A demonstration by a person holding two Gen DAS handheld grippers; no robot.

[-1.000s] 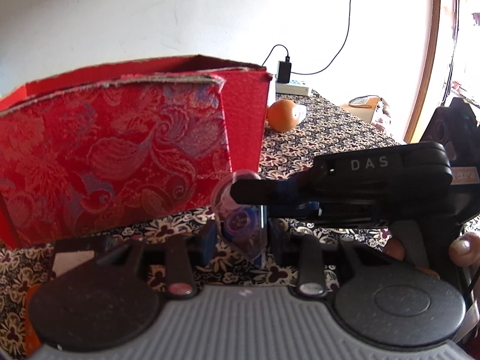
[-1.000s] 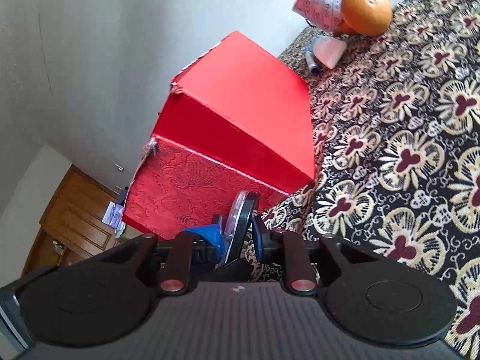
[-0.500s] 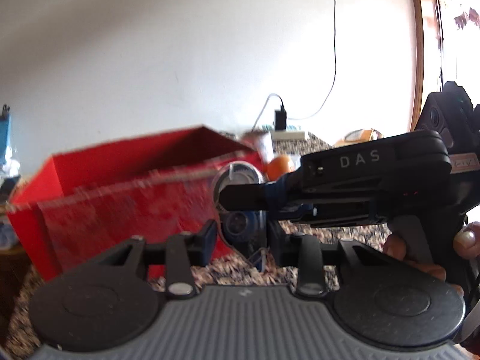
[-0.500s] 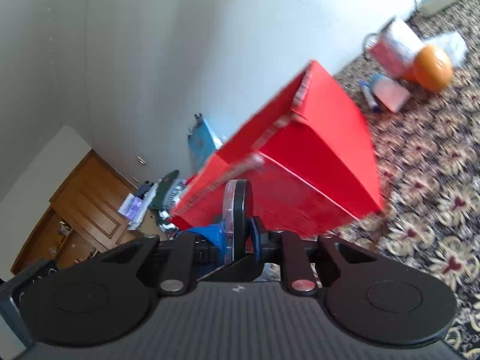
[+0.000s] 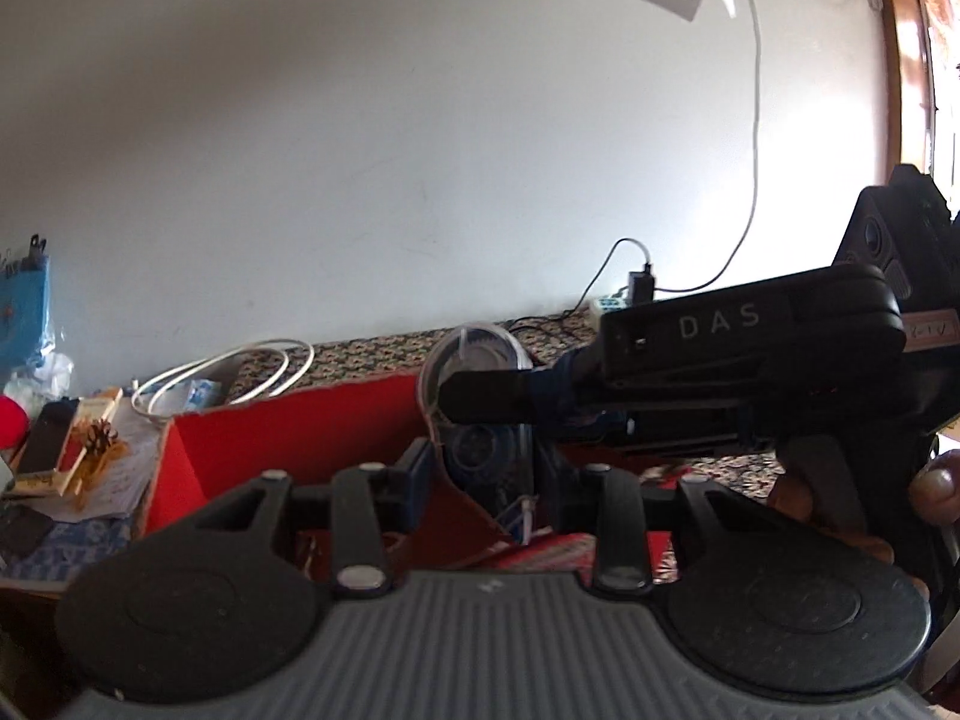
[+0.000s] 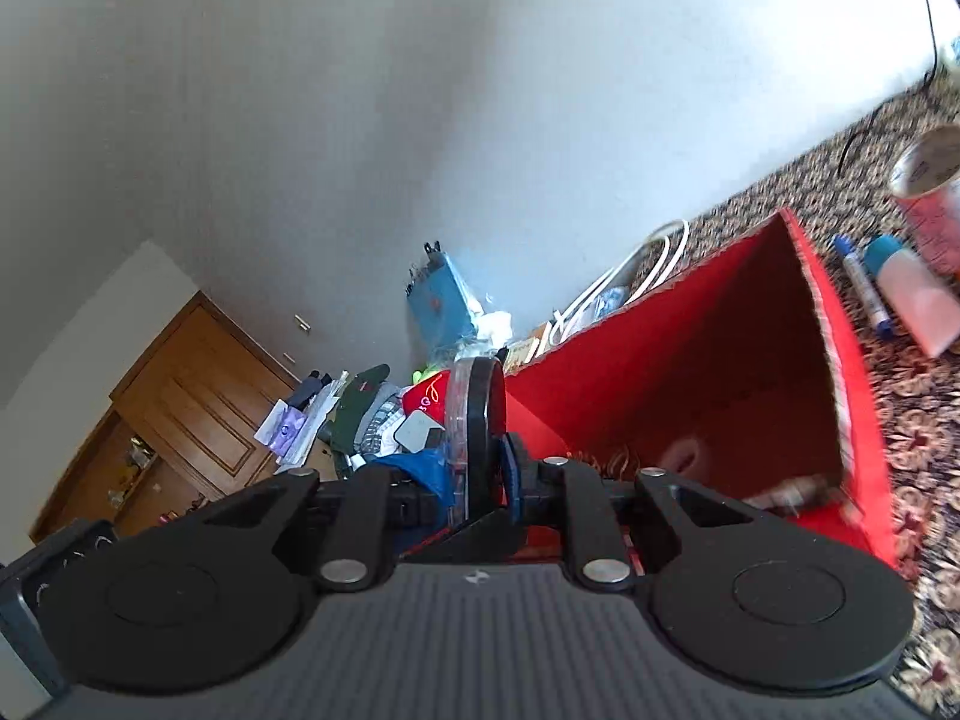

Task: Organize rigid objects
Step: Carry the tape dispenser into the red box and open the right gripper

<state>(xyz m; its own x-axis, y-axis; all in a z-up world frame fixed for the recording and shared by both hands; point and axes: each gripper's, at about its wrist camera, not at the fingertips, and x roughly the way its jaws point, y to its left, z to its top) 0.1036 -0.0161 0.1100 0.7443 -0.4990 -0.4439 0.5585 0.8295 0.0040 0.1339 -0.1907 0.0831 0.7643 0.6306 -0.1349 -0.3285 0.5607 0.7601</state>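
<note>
- The right gripper (image 6: 480,480) was clamped on a clear plastic tape dispenser (image 6: 471,420), which stood edge-on between its fingers and rose toward 12 o'clock above them.
- In the left wrist view the same dispenser (image 5: 480,420) showed as a clear disc-shaped case with a dark reel inside, sitting in the gap of the left gripper (image 5: 483,474). Whether the left fingers touched it could not be told.
- The right gripper's body (image 5: 750,348), marked "DAS", reached in from 3 o'clock; one black finger (image 5: 486,399) crossed the dispenser's upper half.
- The person's right hand (image 5: 840,510) wrapped that tool's handle at about 4 o'clock.
- The open red box (image 6: 708,360) lay just beyond the right gripper, from 1 to 3 o'clock, its mouth facing the camera. A small pale roll (image 6: 684,453) rested on the box floor, along with something blurred near its front edge.
- In the left wrist view the box's red wall (image 5: 288,438) stood behind the dispenser, from 9 to 12 o'clock.
- On the patterned cloth (image 6: 924,408) right of the box lay a blue-capped tube (image 6: 912,294), a marker (image 6: 864,294) and a cup (image 6: 933,192).
- A coiled white cable (image 5: 228,372) lay behind the box near the wall.
</note>
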